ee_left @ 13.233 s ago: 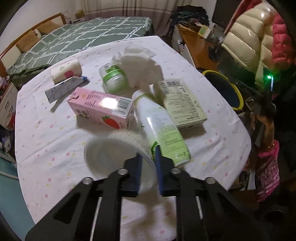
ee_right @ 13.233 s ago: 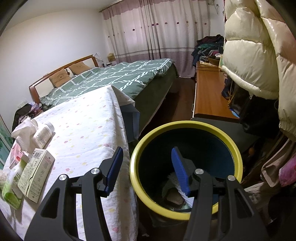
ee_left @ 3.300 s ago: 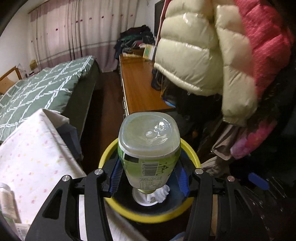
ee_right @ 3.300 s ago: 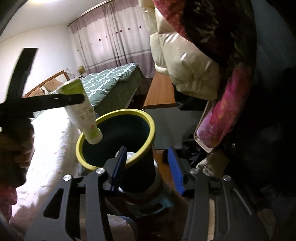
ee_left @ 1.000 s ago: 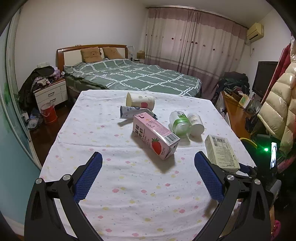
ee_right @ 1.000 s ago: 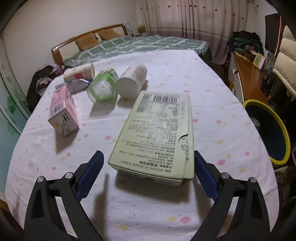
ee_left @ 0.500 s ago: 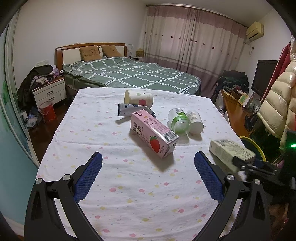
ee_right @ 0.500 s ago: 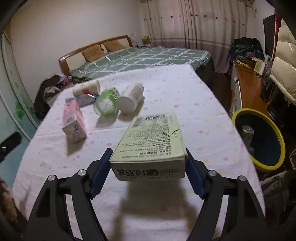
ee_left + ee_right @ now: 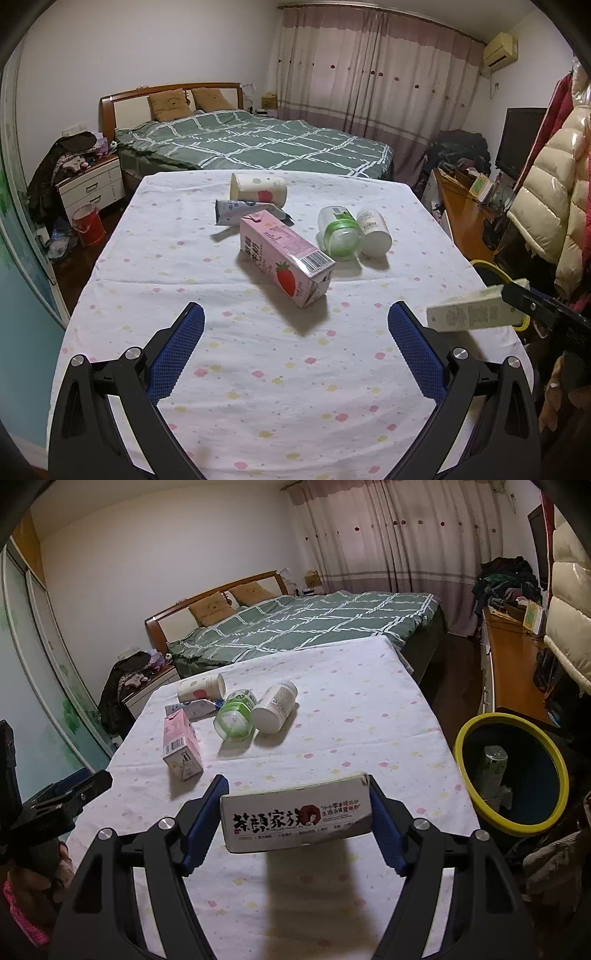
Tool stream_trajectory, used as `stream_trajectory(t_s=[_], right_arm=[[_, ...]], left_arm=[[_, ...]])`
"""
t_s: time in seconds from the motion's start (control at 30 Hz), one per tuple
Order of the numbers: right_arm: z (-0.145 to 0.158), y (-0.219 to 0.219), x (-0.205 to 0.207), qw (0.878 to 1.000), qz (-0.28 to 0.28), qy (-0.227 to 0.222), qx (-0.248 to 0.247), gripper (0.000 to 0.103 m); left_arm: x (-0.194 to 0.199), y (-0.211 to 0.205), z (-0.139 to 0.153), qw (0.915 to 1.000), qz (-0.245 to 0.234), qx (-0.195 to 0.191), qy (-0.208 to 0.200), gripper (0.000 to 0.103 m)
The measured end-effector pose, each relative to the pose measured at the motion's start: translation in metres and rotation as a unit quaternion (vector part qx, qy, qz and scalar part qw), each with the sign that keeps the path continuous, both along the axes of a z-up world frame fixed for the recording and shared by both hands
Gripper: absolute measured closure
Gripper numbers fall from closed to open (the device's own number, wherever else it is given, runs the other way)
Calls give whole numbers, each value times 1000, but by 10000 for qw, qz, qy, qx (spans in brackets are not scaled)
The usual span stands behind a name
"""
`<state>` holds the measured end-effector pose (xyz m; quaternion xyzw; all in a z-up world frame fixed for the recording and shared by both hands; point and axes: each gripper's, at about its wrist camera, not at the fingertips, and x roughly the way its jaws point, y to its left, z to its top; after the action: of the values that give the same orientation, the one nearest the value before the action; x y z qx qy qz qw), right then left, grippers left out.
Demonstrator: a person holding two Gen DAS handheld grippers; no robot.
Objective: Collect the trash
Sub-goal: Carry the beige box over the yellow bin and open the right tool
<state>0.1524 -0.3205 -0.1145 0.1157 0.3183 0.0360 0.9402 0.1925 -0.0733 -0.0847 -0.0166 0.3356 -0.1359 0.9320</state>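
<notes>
My right gripper (image 9: 296, 782) is shut on a flat pale box (image 9: 295, 819) with black print, held level above the table's near edge. In the left wrist view that box (image 9: 469, 314) hangs off the table's right side. My left gripper (image 9: 295, 309) stands wide open and empty over the spotted tablecloth (image 9: 258, 387). Beyond it lie a pink strawberry carton (image 9: 284, 258), a green-lidded jar (image 9: 340, 236), a white bottle (image 9: 375, 232), a paper cup (image 9: 258, 190) and a flattened pouch (image 9: 236, 214). A yellow-rimmed bin (image 9: 459, 760) stands right of the table with a can inside.
A green checked bed (image 9: 258, 147) lies behind the table. A wooden desk (image 9: 513, 664) and hanging padded jackets (image 9: 546, 206) crowd the right side. A nightstand (image 9: 92, 188) and red bucket (image 9: 88, 230) sit at the far left. A person's hand (image 9: 33, 878) holds the left gripper.
My right gripper closed on the flat box, lifted it off the table and tipped it level. In the left view the box moved right, past the table edge. The left gripper stayed put.
</notes>
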Motion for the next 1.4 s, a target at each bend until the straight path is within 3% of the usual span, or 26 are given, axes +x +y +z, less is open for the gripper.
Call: stream_trajectory(t_s=[0.3,0.8,0.97,1.1,1.4], right_arm=[[-6,7,32,9999,71,-31,-92,33],[39,-53,24,9985,15,-391,380,34],[48,-103,14,9956,-776,-520,69,34],[37,-145,15,9881,-1480,-344,-249,34],[-27,-221,34,9697,-2358,530,-352,33]], left_arm=[[4,-6,-2,10000,-24,57,55,5],[23,-23,-7,9997,-81,89,203,5],[30,-38,-7,9995,-170,139,205,5],[37,-48,-9,9994,-205,167,243,5],[53,-60,-20,9985,-102,288,451,5]])
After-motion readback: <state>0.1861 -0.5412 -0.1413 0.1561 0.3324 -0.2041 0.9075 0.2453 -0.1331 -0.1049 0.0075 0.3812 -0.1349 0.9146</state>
